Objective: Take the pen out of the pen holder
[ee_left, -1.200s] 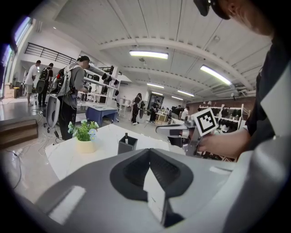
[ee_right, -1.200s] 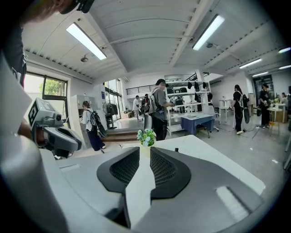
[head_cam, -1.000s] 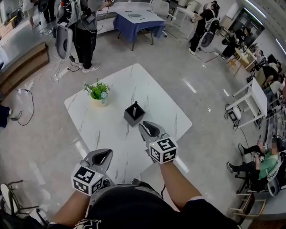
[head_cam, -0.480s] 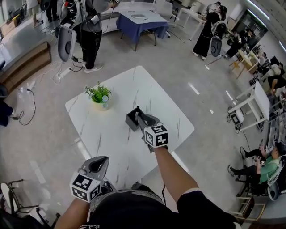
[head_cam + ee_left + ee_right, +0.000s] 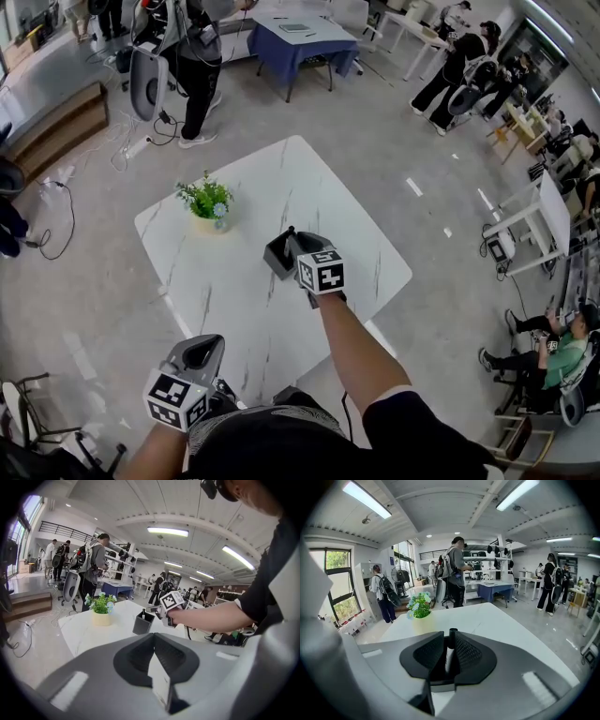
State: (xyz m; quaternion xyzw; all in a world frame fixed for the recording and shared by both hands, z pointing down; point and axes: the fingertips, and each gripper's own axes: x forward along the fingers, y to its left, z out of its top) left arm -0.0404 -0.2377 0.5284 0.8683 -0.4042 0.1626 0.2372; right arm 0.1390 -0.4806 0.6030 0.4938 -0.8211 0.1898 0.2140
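pen (image 5: 449, 652): standing near-upright in the pen holder (image 5: 277, 255), dark cap end poking above the rim, sitting between the right jaws
pen holder: sitting near the middle of the bench (image 5: 244, 187); dark square cup, standing well apart from the potted plant (image 5: 208, 199)
right gripper (image 5: 292, 246): reaching over the holder; jaws clamping the pen barrel from both sides, ribbed pads appearing to press on it, no gap showing
left gripper (image 5: 202, 354): hanging low near the body, off the bench edge; jaws closed on each other, holding nothing
handling: looking light, stiff and smooth-barrelled; probably sliding in the pads if pinched lightly; not looking fragile
grip point: taking it on the upper barrel just under the cap, above the rim, with pads flat across the round body
extraction: likely needing a straight pull along the pen's own axis; tilting risking a drag against the holder wall
risk: holder looking light and unfixed, possibly lifting or tipping along with the pen; left gripper not bracing it
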